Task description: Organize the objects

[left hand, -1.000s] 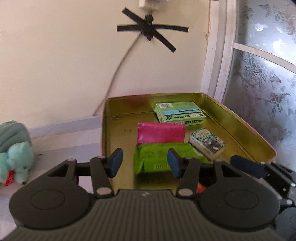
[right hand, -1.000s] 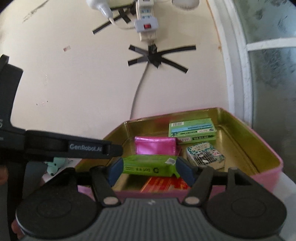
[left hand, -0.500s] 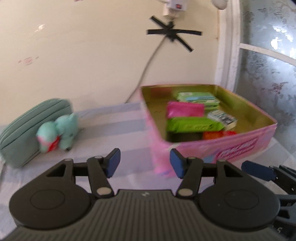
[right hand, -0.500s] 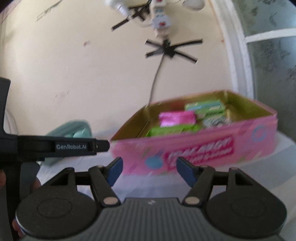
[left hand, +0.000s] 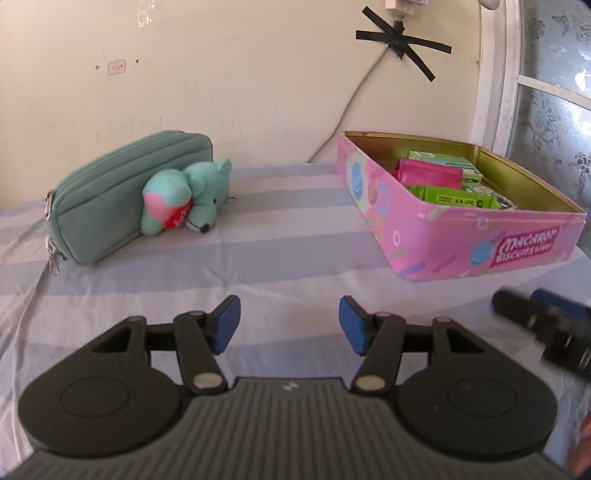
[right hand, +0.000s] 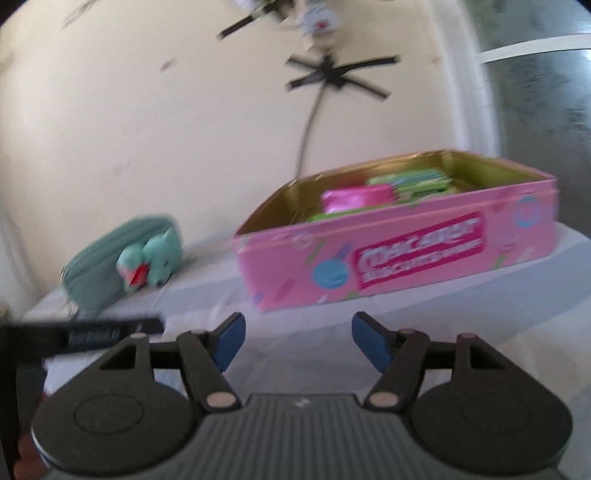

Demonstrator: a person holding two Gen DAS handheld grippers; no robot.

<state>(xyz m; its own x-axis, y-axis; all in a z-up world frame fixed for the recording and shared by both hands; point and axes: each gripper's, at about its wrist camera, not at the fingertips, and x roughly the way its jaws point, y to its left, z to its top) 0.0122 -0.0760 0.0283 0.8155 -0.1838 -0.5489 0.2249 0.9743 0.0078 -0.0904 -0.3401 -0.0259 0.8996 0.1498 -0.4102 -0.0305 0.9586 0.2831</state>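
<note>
A pink biscuit tin (left hand: 461,243) stands open on the striped cloth at the right, also in the right wrist view (right hand: 399,258). Inside lie a pink pouch (left hand: 430,175), a green packet (left hand: 456,197) and a green box (left hand: 443,160). A teal pouch (left hand: 125,195) with a teal plush toy (left hand: 186,201) leaning on it lies at the left, also in the right wrist view (right hand: 110,264). My left gripper (left hand: 290,326) is open and empty, low over the cloth in front of the tin. My right gripper (right hand: 297,339) is open and empty, to the right of the left one.
A cream wall with a taped cable (left hand: 400,35) rises behind the table. A frosted window (left hand: 554,85) stands at the right. The striped cloth (left hand: 258,258) spreads between the teal pouch and the tin.
Both grippers have pulled back and down from over the tin to low above the cloth. The right gripper has let go of the green packet, which now lies in the tin.
</note>
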